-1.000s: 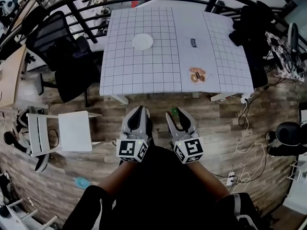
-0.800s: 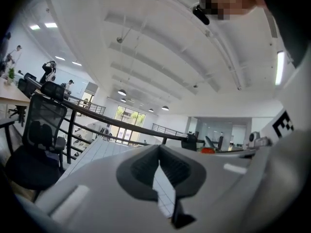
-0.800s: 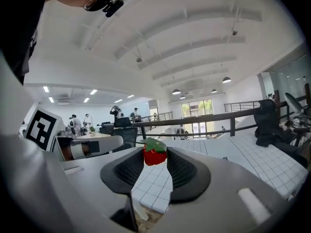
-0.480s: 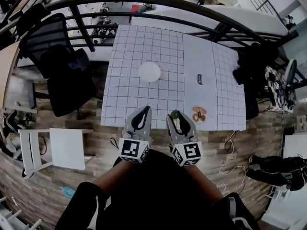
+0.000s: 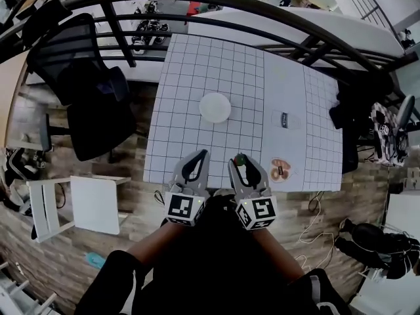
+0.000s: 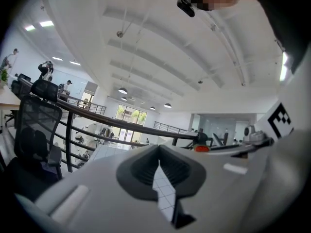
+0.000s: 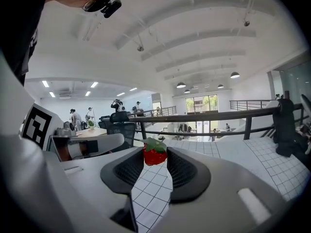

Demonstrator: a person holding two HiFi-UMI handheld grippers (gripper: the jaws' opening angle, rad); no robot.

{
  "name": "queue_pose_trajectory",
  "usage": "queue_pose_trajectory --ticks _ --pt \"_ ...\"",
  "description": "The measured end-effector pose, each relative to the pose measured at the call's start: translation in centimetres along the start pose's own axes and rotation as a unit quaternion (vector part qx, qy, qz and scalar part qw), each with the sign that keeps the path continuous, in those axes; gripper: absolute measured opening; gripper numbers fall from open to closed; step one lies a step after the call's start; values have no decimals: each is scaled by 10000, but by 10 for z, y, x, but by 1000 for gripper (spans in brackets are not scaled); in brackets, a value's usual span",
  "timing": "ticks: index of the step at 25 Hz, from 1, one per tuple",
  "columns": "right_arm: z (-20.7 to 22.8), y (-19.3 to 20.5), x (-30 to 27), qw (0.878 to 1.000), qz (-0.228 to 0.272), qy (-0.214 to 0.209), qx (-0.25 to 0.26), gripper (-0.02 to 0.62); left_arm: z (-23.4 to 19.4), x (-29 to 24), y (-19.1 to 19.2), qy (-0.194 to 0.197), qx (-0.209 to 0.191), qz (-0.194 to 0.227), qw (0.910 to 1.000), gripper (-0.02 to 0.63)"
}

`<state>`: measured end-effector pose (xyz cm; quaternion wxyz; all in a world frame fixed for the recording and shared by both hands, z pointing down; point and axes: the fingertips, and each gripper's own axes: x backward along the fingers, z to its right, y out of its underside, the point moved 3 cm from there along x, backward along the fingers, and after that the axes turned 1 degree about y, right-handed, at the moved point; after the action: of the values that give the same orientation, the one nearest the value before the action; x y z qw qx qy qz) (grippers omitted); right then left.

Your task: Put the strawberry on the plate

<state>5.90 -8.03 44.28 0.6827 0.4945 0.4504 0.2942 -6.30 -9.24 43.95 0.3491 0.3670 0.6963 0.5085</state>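
Note:
A small red strawberry (image 7: pixel 155 153) with green leaves sits pinched at the tips of my right gripper (image 7: pixel 156 155), which is shut on it. In the head view the strawberry (image 5: pixel 240 159) and right gripper (image 5: pixel 241 163) hang over the near edge of the white grid-cloth table (image 5: pixel 180 143). The round white plate (image 5: pixel 215 107) lies on the table, ahead and slightly left of both grippers. My left gripper (image 5: pixel 199 157) is beside the right one, jaw tips together and nothing in it; its own view shows the left gripper (image 6: pixel 159 153) shut over the cloth.
A small dish with a brown pastry (image 5: pixel 281 170) lies right of the right gripper, and a dark label (image 5: pixel 284 118) beyond it. A black office chair (image 5: pixel 92 104) and a white chair (image 5: pixel 92 203) stand left of the table. A dark railing (image 5: pixel 262 8) runs behind it.
The person has stepped toward the table. Both grippers, earlier over the wooden floor short of it, now reach its near edge. The strawberry stays in the right gripper.

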Motion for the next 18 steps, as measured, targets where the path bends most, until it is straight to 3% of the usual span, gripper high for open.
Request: queue_pose_trajectory --ticks 8,15,18 --pt "19 2 -40 9998 -81 -141 -102 148 -15 -29 8 -230 -19 -136 9996 8" --pt "35 -8 -104 9976 -227 -654 39 148 -48 -59 8 -846 78 -217 9962 8" --pt "43 -6 -128 9963 -318 -795 70 149 -55 -80 8 -938 133 -201 9953 8"
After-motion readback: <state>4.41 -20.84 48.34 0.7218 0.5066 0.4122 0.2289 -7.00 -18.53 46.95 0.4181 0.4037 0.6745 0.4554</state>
